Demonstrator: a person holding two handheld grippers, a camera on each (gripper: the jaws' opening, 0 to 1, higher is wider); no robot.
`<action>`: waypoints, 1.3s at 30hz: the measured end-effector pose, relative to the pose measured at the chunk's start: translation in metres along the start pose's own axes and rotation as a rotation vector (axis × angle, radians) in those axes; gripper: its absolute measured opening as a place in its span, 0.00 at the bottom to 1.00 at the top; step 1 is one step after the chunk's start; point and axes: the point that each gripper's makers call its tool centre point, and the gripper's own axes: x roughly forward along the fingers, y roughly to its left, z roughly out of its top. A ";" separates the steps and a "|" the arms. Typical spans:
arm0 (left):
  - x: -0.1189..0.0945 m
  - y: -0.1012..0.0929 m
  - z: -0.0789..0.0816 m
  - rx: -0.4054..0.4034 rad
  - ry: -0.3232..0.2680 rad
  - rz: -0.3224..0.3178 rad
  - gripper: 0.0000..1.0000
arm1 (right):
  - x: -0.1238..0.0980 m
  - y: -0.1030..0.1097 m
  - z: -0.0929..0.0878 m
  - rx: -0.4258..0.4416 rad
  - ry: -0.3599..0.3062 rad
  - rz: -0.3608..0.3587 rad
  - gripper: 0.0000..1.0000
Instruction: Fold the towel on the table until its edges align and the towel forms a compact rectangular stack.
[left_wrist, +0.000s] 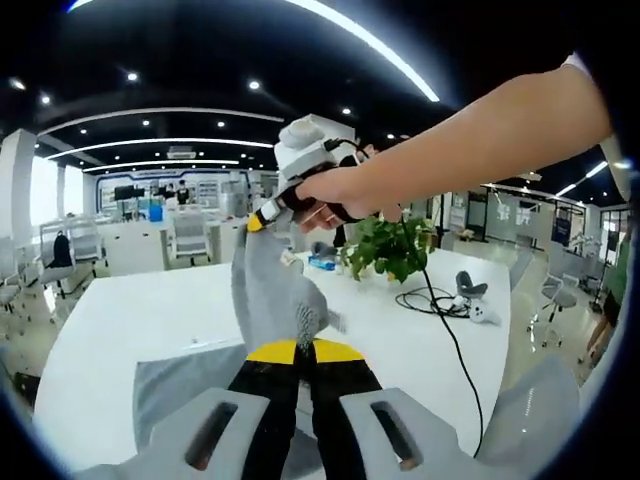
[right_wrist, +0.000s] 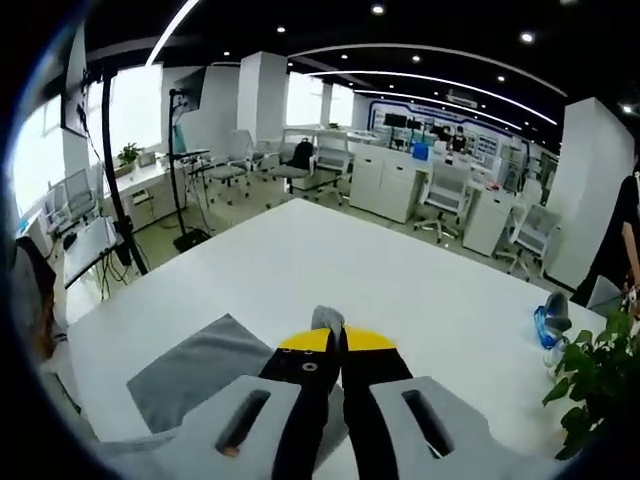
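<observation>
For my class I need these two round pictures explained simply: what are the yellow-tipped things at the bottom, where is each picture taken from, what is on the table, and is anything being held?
No robot here: a person holds a two-jaw gripper in each hand, and a wide-angle camera rides on each, looking along its jaws. In the left gripper view, the left gripper is shut on a grey towel. The right gripper, held by the person's hand, lifts another part of the towel above the white table. In the right gripper view, that gripper's own jaws pinch a bit of cloth, while the rest of the towel lies on the table. Also on the table are a potted plant, a black cable and a small white device.
</observation>
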 end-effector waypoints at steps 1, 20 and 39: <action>-0.001 0.001 -0.002 -0.013 0.002 0.003 0.03 | 0.004 0.001 -0.001 -0.001 0.003 0.002 0.01; -0.011 0.043 -0.067 -0.096 0.092 0.109 0.03 | 0.077 0.051 -0.020 -0.018 0.058 0.076 0.01; -0.028 0.096 -0.119 -0.034 0.174 0.202 0.03 | 0.133 0.097 -0.029 -0.051 0.045 0.129 0.01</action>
